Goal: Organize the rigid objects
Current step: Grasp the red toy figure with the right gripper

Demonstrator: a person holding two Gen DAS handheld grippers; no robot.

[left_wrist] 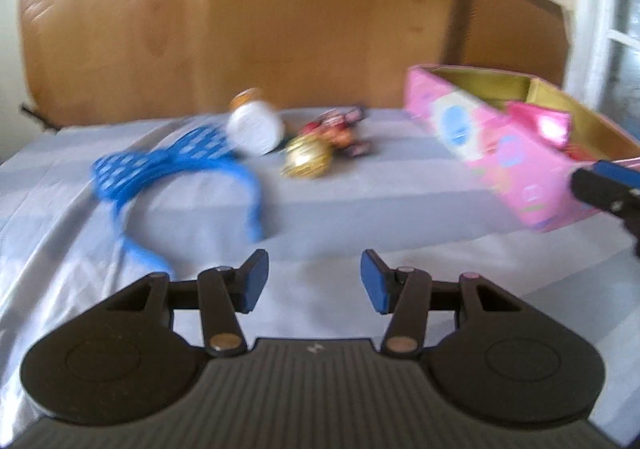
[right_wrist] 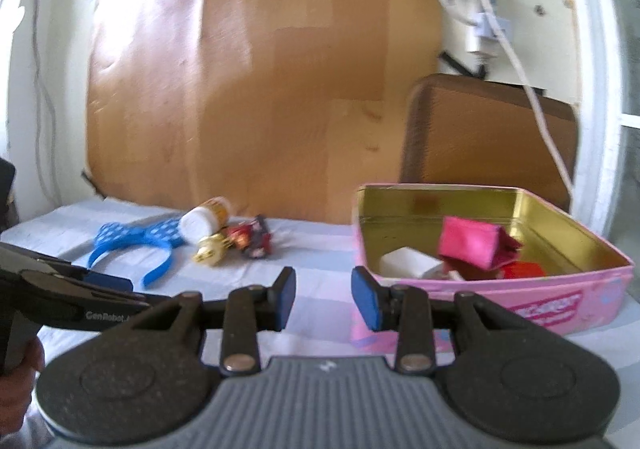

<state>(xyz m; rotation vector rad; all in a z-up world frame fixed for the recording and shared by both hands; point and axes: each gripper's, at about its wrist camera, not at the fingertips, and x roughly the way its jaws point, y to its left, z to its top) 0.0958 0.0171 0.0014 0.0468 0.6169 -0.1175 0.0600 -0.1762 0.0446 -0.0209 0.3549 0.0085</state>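
A pink tin box point(right_wrist: 560, 301) with a gold inside stands at the right; it also shows in the left wrist view point(left_wrist: 504, 153). In it lie a pink folded piece point(right_wrist: 472, 243), a white block point(right_wrist: 408, 263) and a red item point(right_wrist: 524, 271). On the cloth lie a blue polka-dot headband point(left_wrist: 160, 169) point(right_wrist: 136, 239), a white-capped bottle point(left_wrist: 256, 125) point(right_wrist: 204, 221), a gold ball ornament point(left_wrist: 306, 157) point(right_wrist: 210, 249) and a red toy point(left_wrist: 340, 129) point(right_wrist: 254, 239). My left gripper point(left_wrist: 314, 281) is open and empty, short of the headband. My right gripper point(right_wrist: 324, 299) is open and empty before the box.
A light grey cloth point(left_wrist: 360, 209) covers the table. A brown board point(right_wrist: 260, 81) leans on the wall behind, with a brown chair back point(right_wrist: 488, 133) at the right. A white cable point(right_wrist: 532, 97) hangs by the wall. The other gripper shows at each view's edge point(left_wrist: 604, 185) point(right_wrist: 60, 289).
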